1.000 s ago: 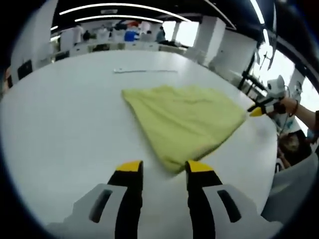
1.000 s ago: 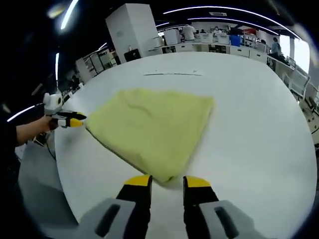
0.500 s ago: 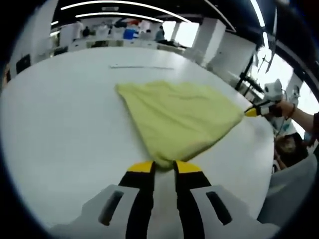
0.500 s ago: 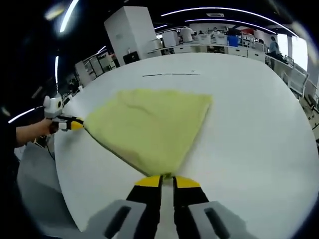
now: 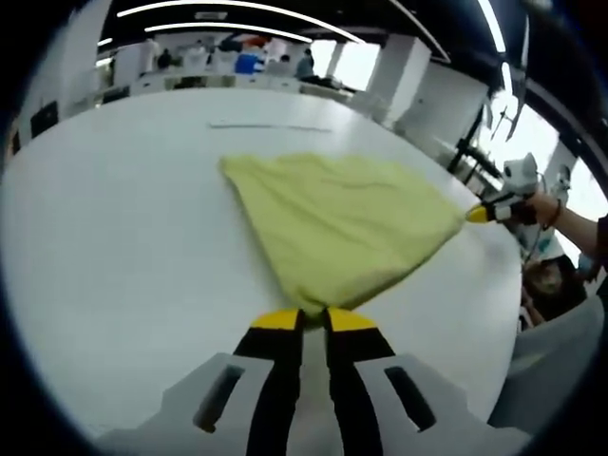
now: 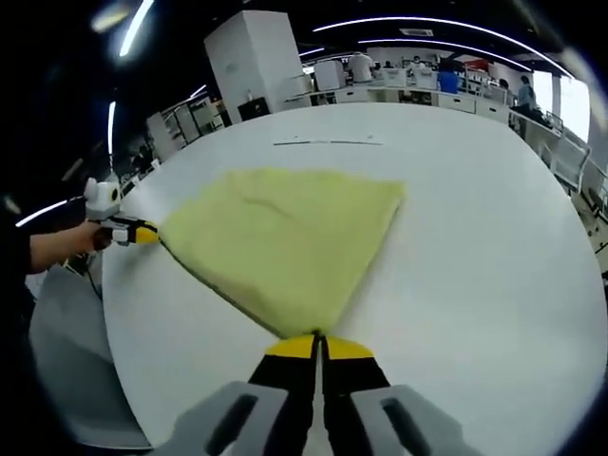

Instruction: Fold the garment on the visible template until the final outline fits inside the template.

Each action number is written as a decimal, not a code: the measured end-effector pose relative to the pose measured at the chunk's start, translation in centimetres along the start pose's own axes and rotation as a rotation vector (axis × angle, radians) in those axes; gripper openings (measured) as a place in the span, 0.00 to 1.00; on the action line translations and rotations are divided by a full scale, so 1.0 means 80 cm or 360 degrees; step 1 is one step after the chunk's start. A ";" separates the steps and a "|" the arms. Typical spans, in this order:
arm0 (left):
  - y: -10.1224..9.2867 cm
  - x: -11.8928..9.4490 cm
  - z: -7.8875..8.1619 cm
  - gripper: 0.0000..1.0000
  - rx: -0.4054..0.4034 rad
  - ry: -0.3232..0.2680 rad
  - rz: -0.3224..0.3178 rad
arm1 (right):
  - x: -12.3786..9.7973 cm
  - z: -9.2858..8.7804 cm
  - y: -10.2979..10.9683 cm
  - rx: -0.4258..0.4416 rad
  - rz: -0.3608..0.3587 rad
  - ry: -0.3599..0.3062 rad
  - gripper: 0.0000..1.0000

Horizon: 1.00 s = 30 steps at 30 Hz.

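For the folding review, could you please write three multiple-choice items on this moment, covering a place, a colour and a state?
1. Where does the garment lie?
A. on the white table
B. on the floor
C. on a chair

2. What colour is the garment?
A. red
B. pale yellow-green
C. navy

3. How do the jaws of the left gripper and right gripper stand?
A. both wide open
B. only one shut
C. both shut on a corner of the garment

Answers: 1 A, cloth spread flat on the tabletop; 2 B, its fabric is yellow-green; 3 C, each view shows yellow tips pinching a corner.
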State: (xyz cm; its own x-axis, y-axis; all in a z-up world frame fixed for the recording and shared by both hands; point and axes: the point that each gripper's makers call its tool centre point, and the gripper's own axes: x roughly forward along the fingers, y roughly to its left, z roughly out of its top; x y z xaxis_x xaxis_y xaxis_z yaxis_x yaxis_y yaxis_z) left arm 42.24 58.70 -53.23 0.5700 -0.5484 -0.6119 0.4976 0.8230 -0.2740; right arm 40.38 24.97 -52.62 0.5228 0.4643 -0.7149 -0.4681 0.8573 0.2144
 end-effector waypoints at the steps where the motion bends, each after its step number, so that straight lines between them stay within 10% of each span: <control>1: 0.000 0.000 0.000 0.04 0.0002 0.0001 0.0001 | 0.000 -0.001 0.000 -0.0003 -0.0001 0.0001 0.00; 30: 0.006 -0.013 -0.011 0.00 0.0311 0.0106 -0.0014 | -0.012 -0.009 -0.012 -0.0219 -0.0048 0.0091 0.00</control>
State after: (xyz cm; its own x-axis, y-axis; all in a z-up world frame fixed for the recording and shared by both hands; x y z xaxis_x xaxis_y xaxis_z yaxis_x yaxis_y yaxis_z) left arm 41.33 59.83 -53.36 0.5237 -0.5393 -0.6595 0.6234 0.7702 -0.1348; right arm 39.78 23.56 -52.64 0.4983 0.4221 -0.7573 -0.5482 0.8301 0.1019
